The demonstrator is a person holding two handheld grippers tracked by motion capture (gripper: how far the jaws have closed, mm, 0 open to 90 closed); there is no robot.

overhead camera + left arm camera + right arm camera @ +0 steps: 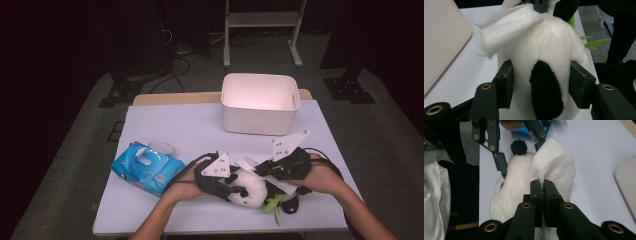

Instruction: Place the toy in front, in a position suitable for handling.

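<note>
A black-and-white panda plush [251, 192] lies on its side near the table's front edge, with green leaves [272, 205] by it. My left gripper [234, 190] is shut on the panda's head end. In the left gripper view both pads press into the white fur [541, 45] beside a black patch. My right gripper [257, 170] comes in from the right, shut on a white wipe [247, 164] that rests on the panda. In the right gripper view its jaws [541, 182] stand together on the wipe [556, 165], over the plush [511, 187].
A white bin [260, 122] stands at the back centre of the table. A blue pack of wet wipes [147, 167] lies at the front left, a small white lid [161, 147] just behind it. A metal stand rises beyond the table.
</note>
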